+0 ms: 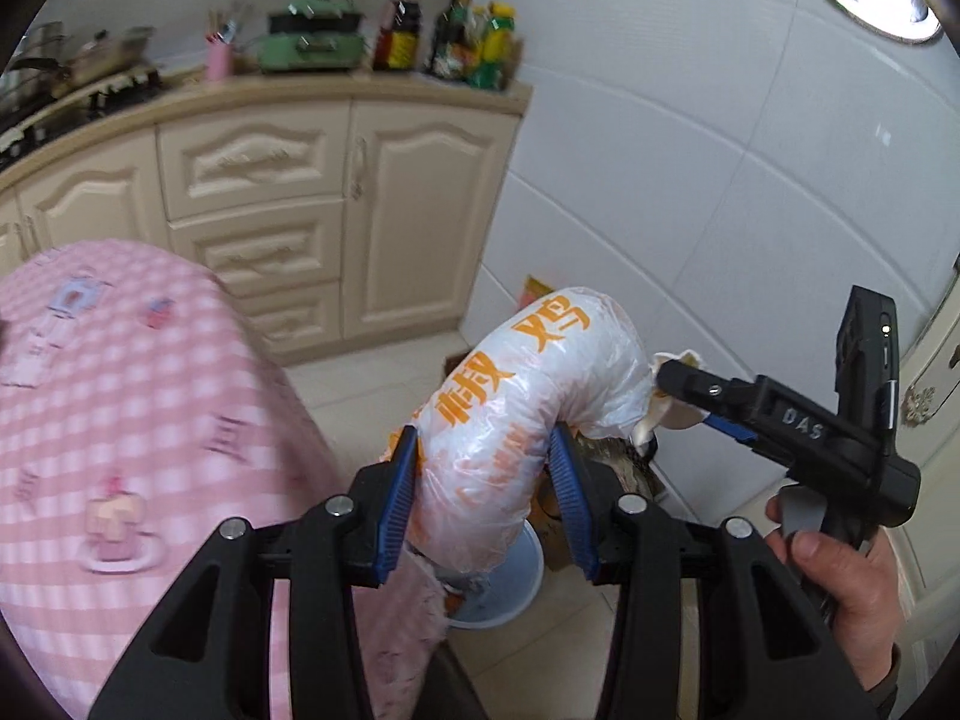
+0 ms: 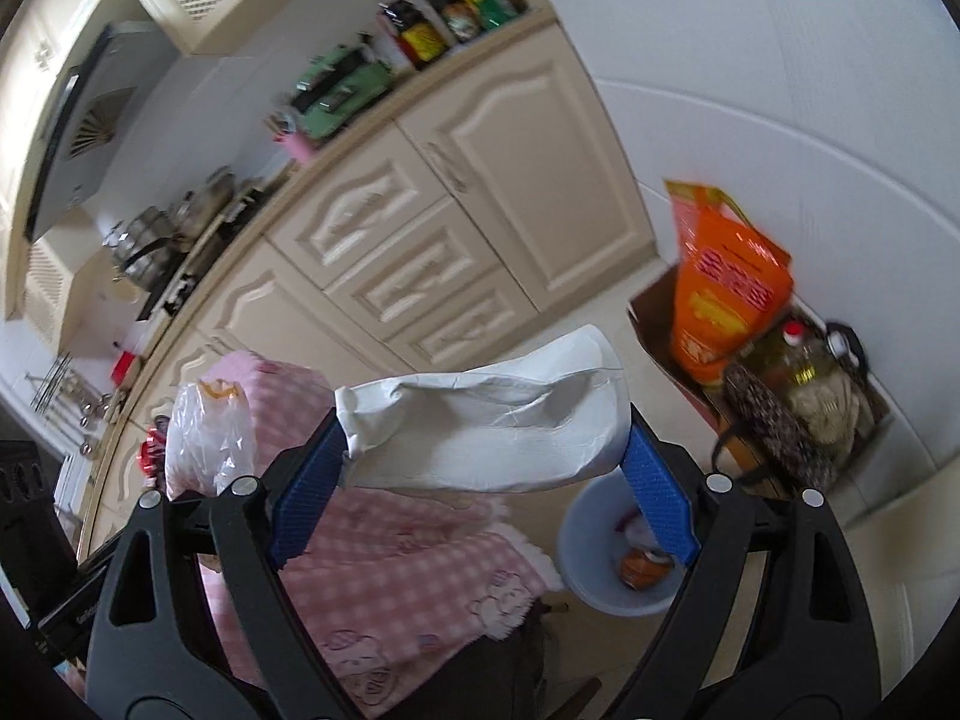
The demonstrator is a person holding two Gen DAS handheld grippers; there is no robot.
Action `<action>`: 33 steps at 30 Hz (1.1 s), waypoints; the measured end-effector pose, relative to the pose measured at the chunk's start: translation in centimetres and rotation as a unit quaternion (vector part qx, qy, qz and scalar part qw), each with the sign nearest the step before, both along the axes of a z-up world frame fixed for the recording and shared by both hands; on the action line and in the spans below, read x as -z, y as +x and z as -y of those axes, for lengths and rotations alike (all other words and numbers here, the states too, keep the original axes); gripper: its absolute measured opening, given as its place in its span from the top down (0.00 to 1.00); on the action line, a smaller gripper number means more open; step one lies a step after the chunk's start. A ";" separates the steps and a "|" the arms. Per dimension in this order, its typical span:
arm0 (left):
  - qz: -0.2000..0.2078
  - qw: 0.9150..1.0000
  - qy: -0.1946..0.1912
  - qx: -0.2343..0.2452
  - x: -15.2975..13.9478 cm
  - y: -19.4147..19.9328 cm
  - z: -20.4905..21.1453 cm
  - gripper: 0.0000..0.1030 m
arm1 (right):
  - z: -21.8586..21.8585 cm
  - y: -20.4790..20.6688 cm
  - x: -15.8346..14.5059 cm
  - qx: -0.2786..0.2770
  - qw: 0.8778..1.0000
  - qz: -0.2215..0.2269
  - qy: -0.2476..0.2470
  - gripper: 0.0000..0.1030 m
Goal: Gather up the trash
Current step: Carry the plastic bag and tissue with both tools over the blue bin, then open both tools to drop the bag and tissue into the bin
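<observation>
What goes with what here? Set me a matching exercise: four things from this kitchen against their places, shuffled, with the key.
Things:
1. printed plastic bag
2. white crumpled paper
3. pale blue bin
4. green appliance

Places:
A. on the counter
B. gripped in the right tongs
C. on the floor beside the pink tablecloth
D. gripped in the left tongs

Pairs: 1-D, 2-B, 3-C, 4-A
</observation>
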State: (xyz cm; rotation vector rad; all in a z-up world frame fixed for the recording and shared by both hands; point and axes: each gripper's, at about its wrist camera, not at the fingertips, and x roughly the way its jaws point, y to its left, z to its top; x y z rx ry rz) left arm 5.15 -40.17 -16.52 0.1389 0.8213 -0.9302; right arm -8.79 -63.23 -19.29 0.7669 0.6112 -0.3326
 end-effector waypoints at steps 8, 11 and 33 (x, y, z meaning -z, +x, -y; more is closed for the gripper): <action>-0.081 0.995 0.056 0.011 7.9 1.2 5.9 0.58 | 2.7 0.0 7.2 0.029 0.996 -0.051 0.063 0.17; -0.114 0.991 0.075 0.007 10.9 2.0 7.2 0.58 | 3.3 0.1 9.6 0.037 0.994 -0.065 0.081 0.17; -0.266 0.945 0.187 -0.034 24.7 6.6 10.3 0.27 | 4.2 2.2 19.7 0.064 0.973 -0.133 0.178 0.07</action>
